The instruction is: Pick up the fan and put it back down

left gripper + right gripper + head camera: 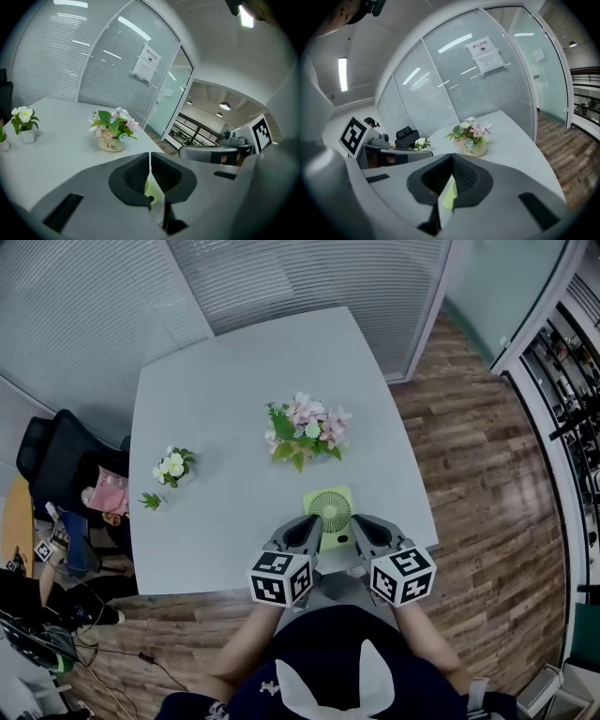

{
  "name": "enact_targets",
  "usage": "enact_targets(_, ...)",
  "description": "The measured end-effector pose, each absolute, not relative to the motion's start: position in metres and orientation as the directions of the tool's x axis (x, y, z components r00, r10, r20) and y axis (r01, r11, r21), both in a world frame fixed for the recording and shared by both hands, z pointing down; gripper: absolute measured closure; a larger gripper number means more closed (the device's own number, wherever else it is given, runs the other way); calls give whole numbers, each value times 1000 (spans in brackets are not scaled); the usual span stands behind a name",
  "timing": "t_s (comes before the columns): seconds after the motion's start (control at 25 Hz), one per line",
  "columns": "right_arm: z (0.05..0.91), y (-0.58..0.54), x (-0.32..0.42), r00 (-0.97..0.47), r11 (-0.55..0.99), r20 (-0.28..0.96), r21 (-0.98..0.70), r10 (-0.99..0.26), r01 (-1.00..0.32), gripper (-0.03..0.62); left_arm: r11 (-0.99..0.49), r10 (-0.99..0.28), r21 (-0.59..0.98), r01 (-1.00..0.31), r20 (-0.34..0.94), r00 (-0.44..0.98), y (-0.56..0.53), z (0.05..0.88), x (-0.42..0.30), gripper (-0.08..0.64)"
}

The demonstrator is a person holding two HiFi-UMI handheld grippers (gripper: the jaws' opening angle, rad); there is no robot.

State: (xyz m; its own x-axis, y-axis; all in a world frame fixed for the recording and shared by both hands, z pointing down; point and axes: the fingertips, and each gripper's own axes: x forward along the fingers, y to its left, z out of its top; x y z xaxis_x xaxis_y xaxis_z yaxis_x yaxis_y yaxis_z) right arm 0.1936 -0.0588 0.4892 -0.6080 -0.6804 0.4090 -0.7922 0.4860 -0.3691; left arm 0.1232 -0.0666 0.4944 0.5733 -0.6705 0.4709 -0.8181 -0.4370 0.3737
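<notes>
1. The fan [330, 509] is sitting on the bench [216, 381], close to its near edge and a little right of that edge's middle. The flower pot [307, 432] is standing just beyond it.
2. The left tool [312, 524] is lying just beside the fan's left side and the right tool [362, 523] just beside its right. Both are clenched on nothing, tips meeting, with only a sliver of green showing beneath them in their own views.
3. By my reckoning no lift is happening. The fan is resting on the bench with neither tool gripping it, so either the job is waiting to begin or it is already finished; I am not able to tell which.
4. The fan is looking small and pale green, with a square body and a round grille turned up toward the head camera.
</notes>
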Motion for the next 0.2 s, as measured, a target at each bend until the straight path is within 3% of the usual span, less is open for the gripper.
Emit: enact_targets(0.2,486,-55,193,-609,489,410,-366,-679,-791,589,-438,-669,381,-814,467,579,-61,491,125,529)
